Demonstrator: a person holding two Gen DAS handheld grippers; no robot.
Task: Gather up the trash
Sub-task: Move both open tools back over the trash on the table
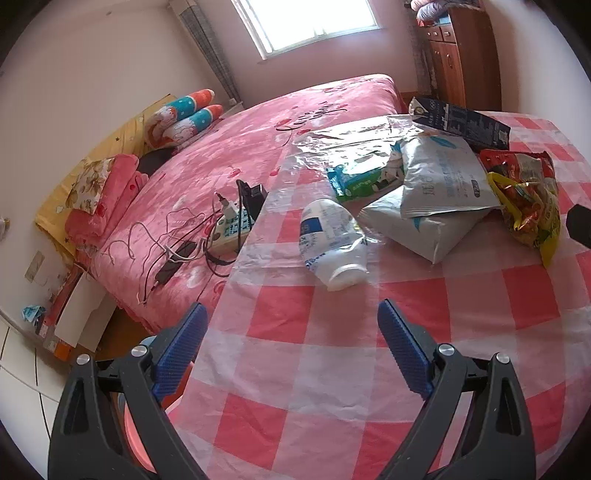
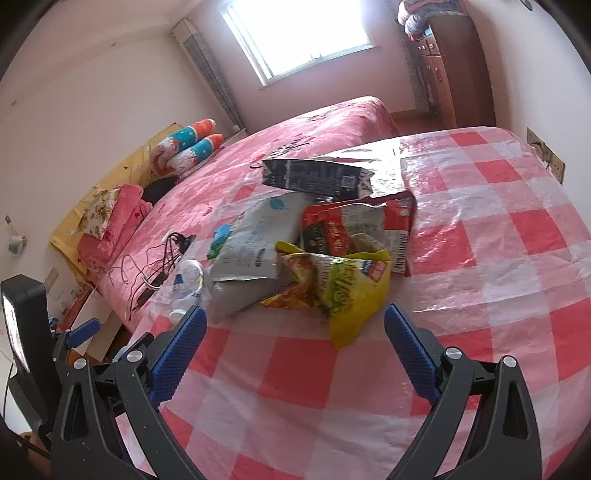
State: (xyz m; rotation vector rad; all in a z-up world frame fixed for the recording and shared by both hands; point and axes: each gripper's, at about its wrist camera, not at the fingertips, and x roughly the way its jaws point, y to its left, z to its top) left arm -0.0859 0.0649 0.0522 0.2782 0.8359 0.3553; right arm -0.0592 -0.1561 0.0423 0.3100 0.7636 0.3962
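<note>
1. The left tool [image 1: 290, 314] hangs spread wide over the surface [image 1: 332, 369] with nothing between its ribbed blue pads [image 1: 402, 347]; the black plastic arms carry round silver pivot pins.
2. The right tool [image 2: 291, 321] is likewise spread wide and empty, its tips just short of the trash heap.
3. The trash lies bunched together on the surface. Nearest the left tool is a white plastic bottle [image 1: 332, 243], squashed, with a blue printed label, lying on its side with its neck toward the camera.
4. Behind it sit two flat white pouches [image 1: 439, 184], one overlapping the other, smooth and creased, and a small green-and-white carton [image 1: 362, 177] partly tucked under them.
5. A crinkled yellow snack bag [image 2: 347, 291] lies nearest the right tool; a torn red glossy bag [image 2: 358, 229] touches it from behind.
6. A dark blue printed carton [image 2: 314, 177], boxy and dented, lies on its side at the far end of the heap.
7. The surface wears a red-and-white checked cloth under a clear, wrinkled plastic sheet that glints.
8. Beside it stands a bed [image 1: 229, 155] with a plush pink cover carrying a power strip [image 1: 229, 229] and tangled cables, with pillows at its head.
9. A bright window [image 1: 310, 22] and a wooden cabinet [image 1: 461, 62] stand at the room's far end.
</note>
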